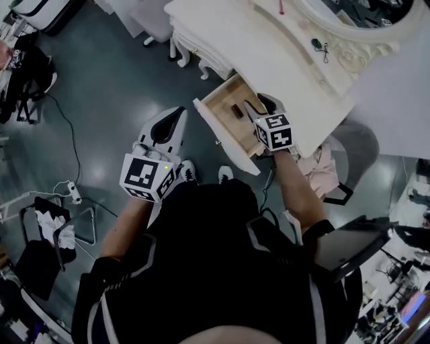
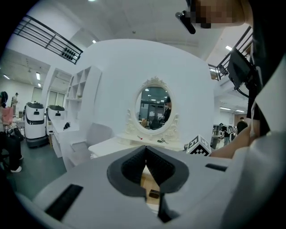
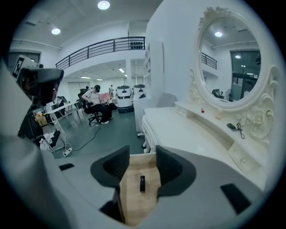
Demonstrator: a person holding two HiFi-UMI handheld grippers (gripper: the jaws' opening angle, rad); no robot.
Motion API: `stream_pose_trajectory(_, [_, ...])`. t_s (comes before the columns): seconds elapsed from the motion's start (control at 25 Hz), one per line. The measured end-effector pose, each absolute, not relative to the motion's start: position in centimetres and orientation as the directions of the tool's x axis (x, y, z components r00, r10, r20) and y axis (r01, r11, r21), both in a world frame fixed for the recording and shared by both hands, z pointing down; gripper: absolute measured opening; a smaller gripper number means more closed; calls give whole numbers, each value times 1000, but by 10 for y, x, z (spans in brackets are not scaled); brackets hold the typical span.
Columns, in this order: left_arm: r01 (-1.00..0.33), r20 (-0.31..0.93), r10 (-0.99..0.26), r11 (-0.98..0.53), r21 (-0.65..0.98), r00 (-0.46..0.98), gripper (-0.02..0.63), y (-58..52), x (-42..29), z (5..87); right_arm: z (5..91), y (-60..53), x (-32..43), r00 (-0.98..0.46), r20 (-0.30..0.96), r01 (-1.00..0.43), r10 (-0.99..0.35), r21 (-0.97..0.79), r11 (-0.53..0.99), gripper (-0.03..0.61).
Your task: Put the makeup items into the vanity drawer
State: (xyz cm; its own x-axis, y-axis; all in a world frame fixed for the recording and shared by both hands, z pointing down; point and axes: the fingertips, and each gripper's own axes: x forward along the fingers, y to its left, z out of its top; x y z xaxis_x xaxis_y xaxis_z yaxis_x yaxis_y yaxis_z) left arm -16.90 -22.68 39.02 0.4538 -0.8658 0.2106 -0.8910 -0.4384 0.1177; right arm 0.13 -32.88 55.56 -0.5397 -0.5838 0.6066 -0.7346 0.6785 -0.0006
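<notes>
Right gripper: I'm holding the right gripper (image 3: 142,166) over the open drawer (image 1: 220,102), jaws spread and pinching nothing.
Makeup item: a small dark makeup item (image 3: 142,183) is lying flat on the drawer's wooden floor. It is straight below the gap between the jaws and touching neither pad.
Left gripper: the left gripper (image 2: 145,152) is hanging near the drawer's left, apart from it. Its pads are pressed together at the tips, with nothing between them.
Step, as I judge it: the drop looks done, so I'm treating this as the lift-out.
Doing it well: I'm planning to raise the right gripper straight up with the jaws wide. That way no pad drags the item or knocks a drawer wall.
What's left: a thin red item (image 1: 281,8) and a dark corded item (image 1: 317,44) are sitting on the vanity (image 1: 269,47) ledge. I cannot tell whether either is makeup.
Risk: the drawer is standing far out, and I'm guessing that leaning on its front would shove it.
</notes>
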Motion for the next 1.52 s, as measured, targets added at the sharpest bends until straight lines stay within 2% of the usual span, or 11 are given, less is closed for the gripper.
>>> stream_pose_trajectory(0.28, [-837,160,-822,-534,122,547,5,-237,-148,371,462,-313,17,-553,488,-767,-676,19,641,156])
stream_pose_trajectory(0.56, [-817,145,-804,-564,122,577,3,-247,-145,357,389,-291,35,-533,380,-807,-756,40,589,141])
stream_pose_trajectory(0.84, [-794,97,-790,-590,146,605,3,-252,-152,329,311,-261,50,-474,205,-864,-856,78,497,78])
stream_pose_trajectory(1.04, [-793,70,-790,-604,74,609,3,-258,-151,313,276,-243,62,-430,136,-895,-892,62,441,10])
stream_pose_trajectory(1.52, [-796,94,-791,-600,74,605,3,-256,-142,315,263,-230,87,-390,102,-917,-915,42,396,5])
